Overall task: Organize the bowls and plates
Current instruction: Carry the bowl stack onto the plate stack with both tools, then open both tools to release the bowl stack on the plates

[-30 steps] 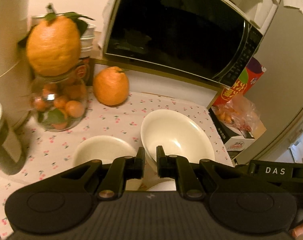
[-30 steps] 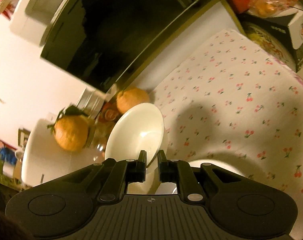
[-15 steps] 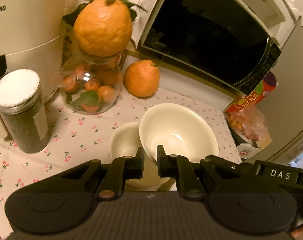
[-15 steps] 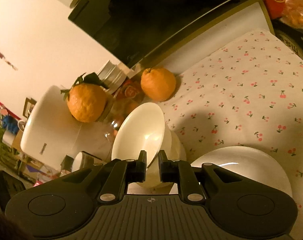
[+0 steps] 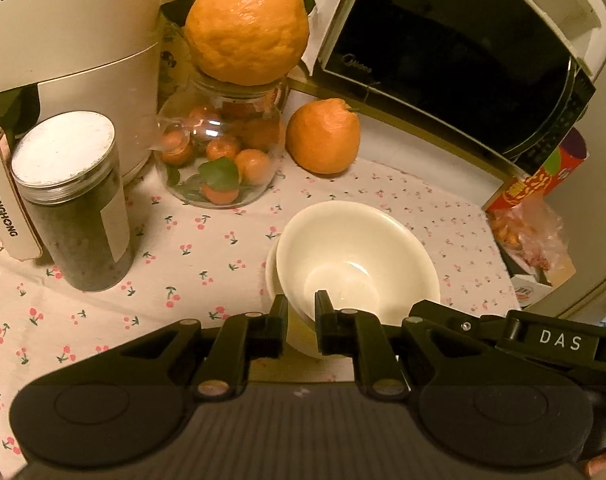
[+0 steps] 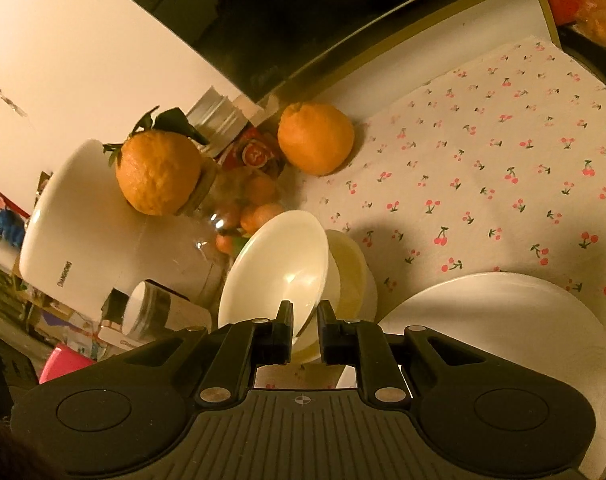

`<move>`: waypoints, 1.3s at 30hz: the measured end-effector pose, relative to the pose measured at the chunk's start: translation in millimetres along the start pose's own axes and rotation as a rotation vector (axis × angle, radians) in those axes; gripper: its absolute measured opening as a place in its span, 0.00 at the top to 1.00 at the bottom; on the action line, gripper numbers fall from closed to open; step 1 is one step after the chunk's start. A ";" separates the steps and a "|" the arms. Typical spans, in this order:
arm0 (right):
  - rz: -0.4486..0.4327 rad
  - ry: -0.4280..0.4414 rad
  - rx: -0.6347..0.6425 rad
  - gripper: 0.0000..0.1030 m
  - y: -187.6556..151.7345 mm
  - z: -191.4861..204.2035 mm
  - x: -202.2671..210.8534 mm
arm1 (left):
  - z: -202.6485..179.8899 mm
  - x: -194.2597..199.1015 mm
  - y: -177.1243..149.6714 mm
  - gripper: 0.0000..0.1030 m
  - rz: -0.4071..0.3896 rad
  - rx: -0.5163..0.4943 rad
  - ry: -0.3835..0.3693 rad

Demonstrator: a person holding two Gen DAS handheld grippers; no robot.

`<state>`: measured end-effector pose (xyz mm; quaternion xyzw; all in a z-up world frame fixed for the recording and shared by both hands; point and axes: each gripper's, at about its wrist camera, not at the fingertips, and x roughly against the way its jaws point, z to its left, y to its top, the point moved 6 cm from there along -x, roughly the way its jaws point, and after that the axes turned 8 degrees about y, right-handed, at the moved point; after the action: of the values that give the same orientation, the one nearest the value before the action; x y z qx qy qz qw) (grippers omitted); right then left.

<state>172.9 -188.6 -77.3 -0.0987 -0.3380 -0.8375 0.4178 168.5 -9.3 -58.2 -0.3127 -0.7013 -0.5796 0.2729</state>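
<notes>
Both grippers pinch the same white bowl [image 5: 355, 256] by its near rim. The left gripper [image 5: 299, 312] has its fingers closed tight on the rim, one inside and one outside, and the right gripper [image 6: 305, 320] grips the rim the same way. The bowl tilts, sitting partly inside a second bowl [image 6: 353, 272] that stands on the cherry-print cloth [image 6: 503, 152] covering the tabletop. Just right of the two bowls lies a white plate [image 6: 499, 312], its near edge hidden behind the right gripper. Farther back a glass jar [image 5: 223, 148] of small oranges carries one large orange [image 5: 247, 28] on its lid, with another orange [image 5: 323, 136] on the cloth beside it. A dark canister [image 5: 75, 200] stands at the left in front of a white appliance [image 5: 63, 40], and a microwave [image 5: 455, 52] fills the far right.
</notes>
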 end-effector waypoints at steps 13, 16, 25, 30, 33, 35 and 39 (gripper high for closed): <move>0.000 -0.054 0.036 0.86 -0.6 -7.8 -13.5 | 1.3 -11.7 -3.3 0.88 0.006 -0.040 0.056; 0.000 -0.062 0.037 0.86 -0.1 -9.9 -13.5 | -0.3 -13.0 -4.1 0.87 0.002 -0.058 0.064; -0.004 -0.076 0.052 0.85 1.6 -10.8 -12.4 | -1.2 -17.1 -7.0 0.85 0.008 -0.093 0.079; -0.008 -0.071 0.062 0.85 2.9 -9.8 -9.1 | -2.2 -16.0 -7.1 0.79 -0.004 -0.119 0.084; -0.009 -0.074 0.066 0.85 3.5 -10.5 -7.1 | -1.9 -15.7 -6.8 0.77 -0.011 -0.130 0.087; -0.009 -0.074 0.064 0.85 4.1 -11.8 -5.5 | -1.7 -15.6 -6.7 0.76 -0.011 -0.132 0.085; -0.012 -0.078 0.048 0.78 6.4 -16.4 -2.7 | -2.0 -14.4 -7.1 0.49 -0.020 -0.153 0.086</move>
<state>181.4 -200.2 -87.8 -0.1194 -0.3746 -0.8272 0.4014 172.6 -13.9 -73.2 -0.3002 -0.6455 -0.6473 0.2724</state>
